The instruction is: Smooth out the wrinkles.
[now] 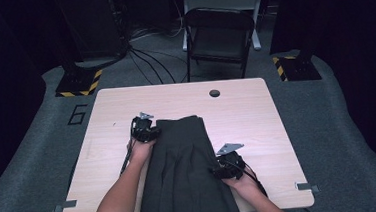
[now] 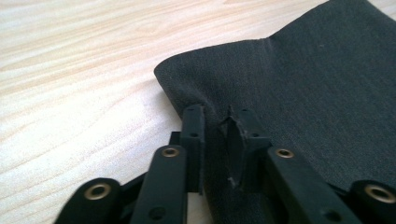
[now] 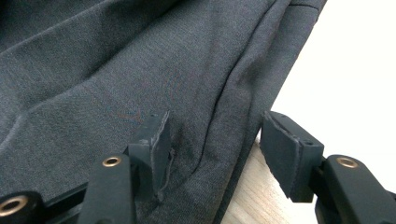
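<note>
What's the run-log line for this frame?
left gripper: shut on skirt corner | right gripper: open, straddling skirt edge | table: skirt flat

The pleated skirt (image 1: 183, 171) is dark charcoal grey, one plain colour with no print; in the left gripper view the cloth (image 2: 299, 88) shows a fine woven grain. The counter (image 1: 257, 116) is pale wood, light beige with soft darker grain lines, and it has one small dark round hole (image 1: 214, 93). The left claw (image 1: 147, 134) and the right claw (image 1: 225, 169) are black, each with a light grey three-cornered plate on top. In the gripper views, brass-coloured rivets (image 2: 170, 151) sit in the black arms. The floor carpet (image 1: 337, 125) is grey. The folding chair (image 1: 218, 36) is black. Two floor bases (image 1: 79, 83) carry yellow and black stripes.
</note>
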`<state>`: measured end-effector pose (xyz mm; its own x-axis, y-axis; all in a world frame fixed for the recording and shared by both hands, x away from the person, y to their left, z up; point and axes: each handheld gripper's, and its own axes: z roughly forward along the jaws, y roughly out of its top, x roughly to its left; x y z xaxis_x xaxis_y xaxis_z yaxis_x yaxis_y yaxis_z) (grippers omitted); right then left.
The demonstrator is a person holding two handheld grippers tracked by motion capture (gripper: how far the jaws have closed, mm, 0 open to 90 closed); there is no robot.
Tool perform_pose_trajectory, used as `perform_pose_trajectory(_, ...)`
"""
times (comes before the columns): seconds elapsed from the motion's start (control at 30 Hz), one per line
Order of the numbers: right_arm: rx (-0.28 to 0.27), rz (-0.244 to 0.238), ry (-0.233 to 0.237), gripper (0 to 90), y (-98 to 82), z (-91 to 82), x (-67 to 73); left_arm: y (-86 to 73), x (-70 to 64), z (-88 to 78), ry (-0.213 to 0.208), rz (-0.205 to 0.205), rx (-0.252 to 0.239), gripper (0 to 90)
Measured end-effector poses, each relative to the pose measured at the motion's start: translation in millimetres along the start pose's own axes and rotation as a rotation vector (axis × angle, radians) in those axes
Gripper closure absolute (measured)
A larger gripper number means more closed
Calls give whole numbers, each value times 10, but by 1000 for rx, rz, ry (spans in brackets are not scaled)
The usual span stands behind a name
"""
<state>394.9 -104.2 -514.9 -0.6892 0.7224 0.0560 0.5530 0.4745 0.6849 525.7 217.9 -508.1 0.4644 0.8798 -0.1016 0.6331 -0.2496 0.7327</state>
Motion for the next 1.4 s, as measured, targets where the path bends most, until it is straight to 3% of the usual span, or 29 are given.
perform_pose_trajectory(0.43, -1, 6, 3, 422, -5, 6, 0, 64, -80, -138, -15, 18, -56, 840)
perform_pose_trajectory(0.7, -6, 8, 2, 420, -6, 13, -2, 122, -225, -264, -53, 74, -112, 849)
perform_pose_trajectory(1.03, -6, 28, 4, 415, -13, 9, 3, 196, -441, -461, -110, 129, -187, 855)
perform_pose_trajectory(1.3, -5, 28, 4, 413, -13, 9, 2, 281, -735, -628, -175, 234, -224, 856)
perform_pose_trajectory(1.4, -6, 28, 3, 413, -14, 9, 2, 267, -864, -655, -205, 253, -233, 856)
